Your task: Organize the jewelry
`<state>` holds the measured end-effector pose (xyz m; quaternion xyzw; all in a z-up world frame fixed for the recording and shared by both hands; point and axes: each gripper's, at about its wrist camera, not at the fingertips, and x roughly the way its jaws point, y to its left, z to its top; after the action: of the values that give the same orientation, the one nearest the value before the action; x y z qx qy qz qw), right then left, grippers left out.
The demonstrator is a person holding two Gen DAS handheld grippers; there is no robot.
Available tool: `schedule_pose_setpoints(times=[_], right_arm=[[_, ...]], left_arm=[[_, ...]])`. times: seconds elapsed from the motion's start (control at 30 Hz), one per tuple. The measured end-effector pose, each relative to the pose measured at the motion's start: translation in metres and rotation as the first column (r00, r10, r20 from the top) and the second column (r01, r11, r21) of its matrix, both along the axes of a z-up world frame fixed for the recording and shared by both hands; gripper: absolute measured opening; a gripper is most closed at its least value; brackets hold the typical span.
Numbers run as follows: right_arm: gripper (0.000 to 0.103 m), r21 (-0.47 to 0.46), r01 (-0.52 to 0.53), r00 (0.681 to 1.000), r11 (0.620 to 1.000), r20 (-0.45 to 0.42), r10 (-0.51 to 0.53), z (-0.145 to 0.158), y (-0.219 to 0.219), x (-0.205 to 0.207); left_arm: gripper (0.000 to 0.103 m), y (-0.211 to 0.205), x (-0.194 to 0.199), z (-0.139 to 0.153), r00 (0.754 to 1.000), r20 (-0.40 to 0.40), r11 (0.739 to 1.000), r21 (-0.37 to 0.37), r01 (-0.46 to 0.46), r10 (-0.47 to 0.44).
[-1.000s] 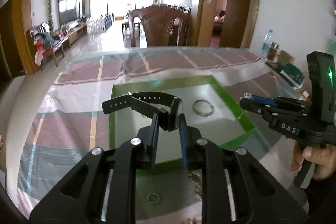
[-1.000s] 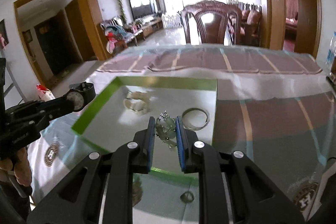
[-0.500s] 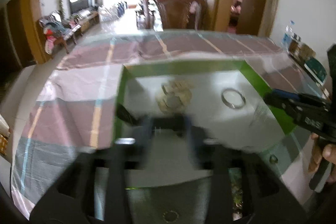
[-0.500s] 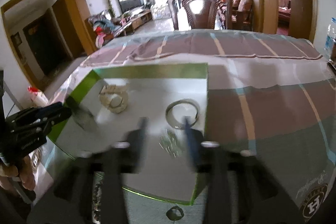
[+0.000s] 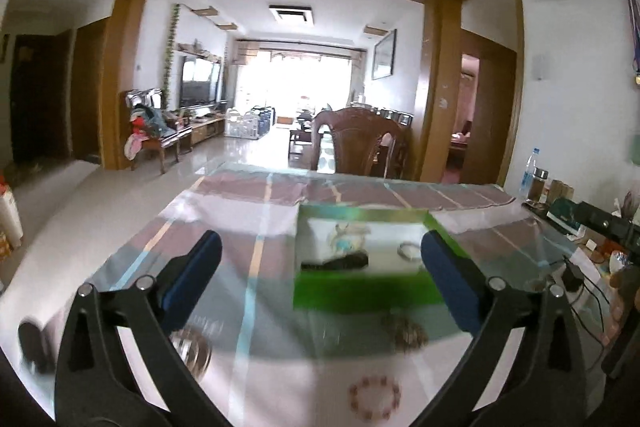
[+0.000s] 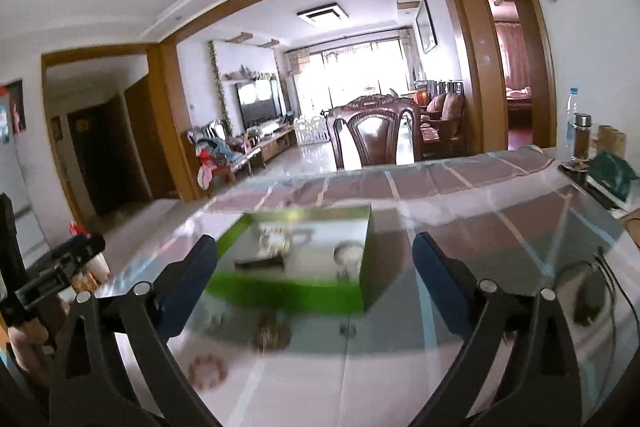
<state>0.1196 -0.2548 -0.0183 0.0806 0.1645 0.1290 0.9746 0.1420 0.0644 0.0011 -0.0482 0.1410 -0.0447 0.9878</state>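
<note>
A green tray point(image 5: 360, 293) stands on the glass-topped table ahead of both grippers. Inside it lie a black watch point(image 5: 336, 262), a pale bracelet point(image 5: 346, 237) and a silver bangle point(image 5: 408, 251). My left gripper point(image 5: 320, 247) is drawn back from the tray, its jaws opening wide with nothing between them. My right gripper point(image 6: 316, 247) is likewise back from the tray point(image 6: 288, 293), jaws opening and empty. The watch point(image 6: 260, 261) and bangle point(image 6: 348, 253) show blurred in the right wrist view. The left gripper point(image 6: 60, 267) appears at the left edge there.
Loose pieces lie on the table in front of the tray: a red bead bracelet point(image 5: 374, 397), a brownish bracelet point(image 5: 404, 331) and a small ring point(image 6: 346, 329). Bottles point(image 6: 580, 135) and a black cable point(image 6: 600, 267) are on the right. A wooden chair point(image 6: 376, 135) stands beyond the table.
The left gripper let go of the black watch, which now lies in the tray. The right gripper let go of its green piece. Both opened wide and pulled back from the tray.
</note>
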Motion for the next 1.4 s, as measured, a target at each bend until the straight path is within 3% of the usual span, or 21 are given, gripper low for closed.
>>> schedule_pose_setpoints(times=[0.17, 0.4, 0.6, 1.4], right_arm=[[0.096, -0.031, -0.013, 0.997, 0.999, -0.078, 0.010, -0.036, 0.019, -0.033], [0.096, -0.057, -0.028, 0.989, 0.998, -0.148, 0.020, -0.072, 0.033, -0.049], [0.096, -0.055, -0.042, 0.987, 0.998, -0.159, 0.033, -0.079, 0.035, -0.053], [0.096, -0.046, -0.051, 0.981, 0.998, -0.187, 0.042, -0.094, 0.039, -0.046]], left_arm=[[0.099, -0.005, -0.037, -0.033, 0.997, -0.067, 0.999, 0.039, -0.023, 0.025], [0.099, -0.010, -0.052, -0.059, 0.987, -0.163, 0.999, 0.041, -0.004, 0.010], [0.099, -0.016, -0.052, -0.072, 0.978, -0.207, 0.999, 0.042, 0.010, -0.001], [0.099, -0.027, -0.048, -0.078, 0.971, -0.235, 0.996, 0.065, 0.057, -0.041]])
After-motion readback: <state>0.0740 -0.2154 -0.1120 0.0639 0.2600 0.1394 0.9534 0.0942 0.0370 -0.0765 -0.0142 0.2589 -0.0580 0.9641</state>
